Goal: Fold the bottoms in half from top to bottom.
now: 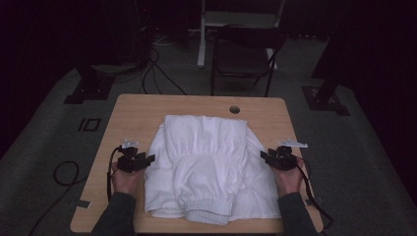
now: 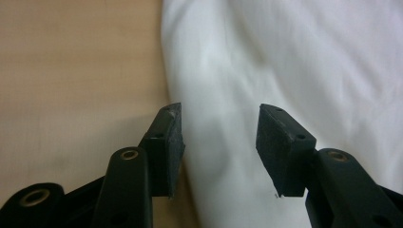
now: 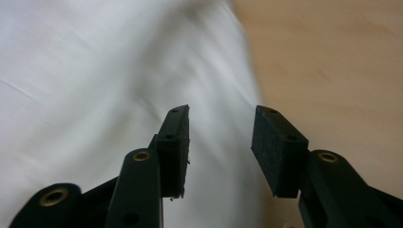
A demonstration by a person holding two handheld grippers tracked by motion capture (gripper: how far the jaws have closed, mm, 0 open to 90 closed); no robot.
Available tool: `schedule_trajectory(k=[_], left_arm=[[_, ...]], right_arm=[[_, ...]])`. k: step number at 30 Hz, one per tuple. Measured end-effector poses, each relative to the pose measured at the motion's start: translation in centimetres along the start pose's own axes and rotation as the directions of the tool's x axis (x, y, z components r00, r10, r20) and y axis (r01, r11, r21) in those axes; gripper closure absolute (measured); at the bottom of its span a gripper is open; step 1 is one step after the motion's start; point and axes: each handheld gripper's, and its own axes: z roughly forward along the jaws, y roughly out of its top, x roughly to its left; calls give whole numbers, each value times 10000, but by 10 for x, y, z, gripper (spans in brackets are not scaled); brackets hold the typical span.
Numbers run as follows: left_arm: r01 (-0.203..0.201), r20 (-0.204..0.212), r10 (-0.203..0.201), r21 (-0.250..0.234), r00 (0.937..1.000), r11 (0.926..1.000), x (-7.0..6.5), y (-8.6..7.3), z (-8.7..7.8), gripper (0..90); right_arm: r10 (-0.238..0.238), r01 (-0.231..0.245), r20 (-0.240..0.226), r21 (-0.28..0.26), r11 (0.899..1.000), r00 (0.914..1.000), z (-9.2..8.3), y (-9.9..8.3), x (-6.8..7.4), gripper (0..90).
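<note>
A white folded garment (image 1: 206,164) with a ribbed cuff at its near end lies in the middle of the wooden table (image 1: 137,110). My left gripper (image 1: 147,158) hovers at the garment's left edge and my right gripper (image 1: 264,155) at its right edge, each pointing inward at the cloth. In the left gripper view the white cloth (image 2: 285,61) lies beyond the left gripper (image 2: 218,147), whose jaws stand apart with nothing between the pads. In the right gripper view the right gripper (image 3: 221,147) stands open above the cloth's edge (image 3: 95,85).
A round cable hole (image 1: 234,109) sits at the table's far edge. A dark chair (image 1: 243,56) stands behind the table, stand feet (image 1: 86,91) flank it on the floor, and cables run over the carpet. Bare wood lies left and right of the garment.
</note>
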Motion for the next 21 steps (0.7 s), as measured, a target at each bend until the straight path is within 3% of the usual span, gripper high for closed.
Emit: schedule_trajectory(k=[3, 5, 6, 7, 8, 9, 10, 12, 14, 17, 19, 21], left_arm=[[108, 73, -109, 67, 9999, 9999, 0, 20, 20, 499], [128, -34, -126, 380, 9999, 9992, -1, 24, 36, 484], [43, -178, -32, 629, 9998, 9980, -3, 25, 43, 491], [-207, -365, 236, 776, 9991, 9968, -5, 23, 50, 534], [-207, -365, 236, 776, 9991, 9968, -5, 23, 50, 622], [-544, -762, 604, 787, 9953, 9954, -8, 23, 51, 622], [-543, -880, 617, 843, 9942, 9950, -7, 23, 50, 810], [-319, -617, 366, 750, 9974, 9967, -1, 21, 48, 870], [-382, -627, 431, 780, 9971, 9962, 2, 21, 47, 883], [-436, -749, 497, 812, 9959, 9957, 1, 22, 47, 884], [-459, -894, 531, 805, 9946, 9957, -1, 23, 49, 881], [-492, -918, 565, 796, 9942, 9956, -2, 24, 50, 837]], right_arm=[[178, -206, -1273, -207, 9996, 9917, 12, 17, 11, 549], [515, -508, -2001, 86, 9987, 9784, 28, 25, 16, 531], [700, -664, -2293, 237, 9975, 9708, 35, 27, 18, 545], [786, -706, -2545, 407, 9967, 9639, 42, 27, 19, 625], [786, -706, -2545, 407, 9967, 9639, 42, 27, 19, 625], [678, -486, -2630, 791, 9957, 9624, 50, 27, 21, 752], [540, -256, -2148, 1329, 9908, 9752, 56, 25, 21, 886], [729, -477, -1933, 1319, 9901, 9784, 53, 23, 12, 892], [931, -814, -1730, 731, 9940, 9805, 40, 25, 2, 893], [815, -804, -648, 198, 9966, 9946, 25, 30, -9, 893], [1126, -1100, -800, 361, 9933, 9904, 26, 29, -15, 876], [764, -693, -904, 786, 9945, 9930, 31, 25, -12, 737]])
